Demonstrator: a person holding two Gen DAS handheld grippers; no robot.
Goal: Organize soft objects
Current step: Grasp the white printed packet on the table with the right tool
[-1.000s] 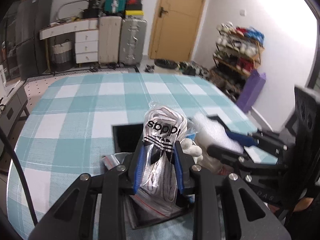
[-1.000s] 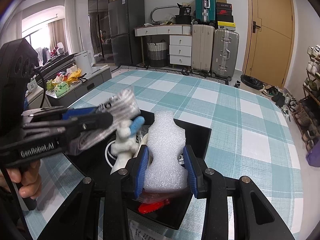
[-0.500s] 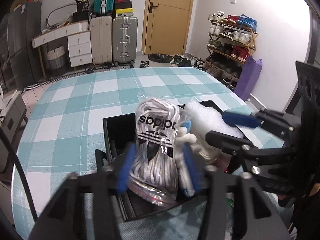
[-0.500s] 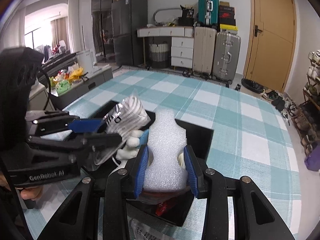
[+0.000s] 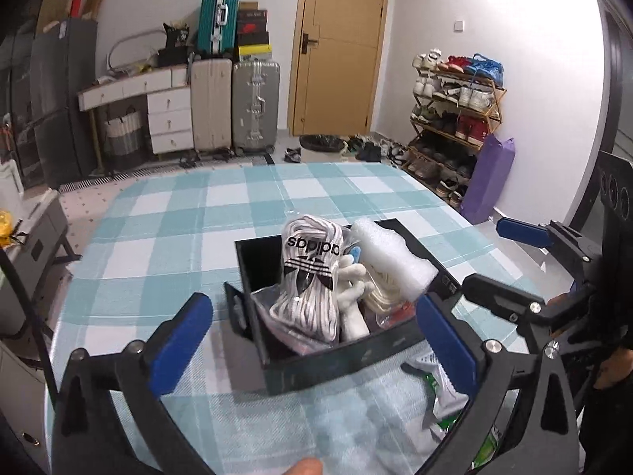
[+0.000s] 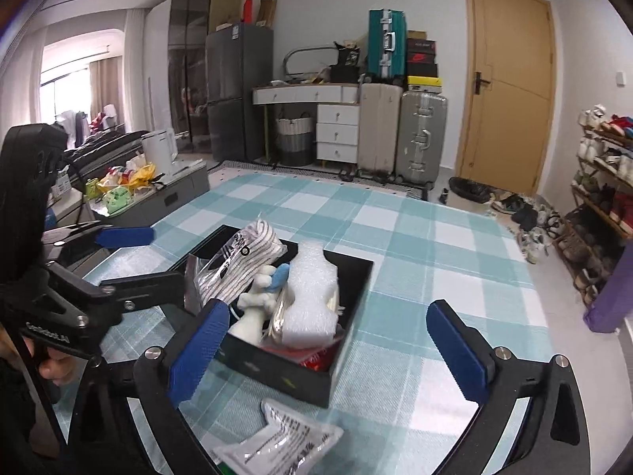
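A black box [image 5: 336, 360] [image 6: 292, 376] sits on the checked tablecloth. In it stand a bagged pair of white adidas socks [image 5: 312, 273] [image 6: 241, 261], a white foam piece [image 5: 389, 257] [image 6: 312, 293], a white plush toy with a blue tip [image 5: 352, 277] [image 6: 257, 308] and a red packet [image 6: 312, 356]. My left gripper [image 5: 312, 348] is open and empty, drawn back in front of the box. My right gripper [image 6: 328, 352] is open and empty, just in front of the box's near wall.
A white packet with green print [image 5: 447, 392] [image 6: 277, 443] lies on the cloth in front of the box. The table [image 5: 166, 237] runs far ahead. Suitcases, drawers and a shoe rack stand beyond it.
Both grippers opened and pulled back. The left let go of the sock bag and the right let go of the foam; both now rest in the box.
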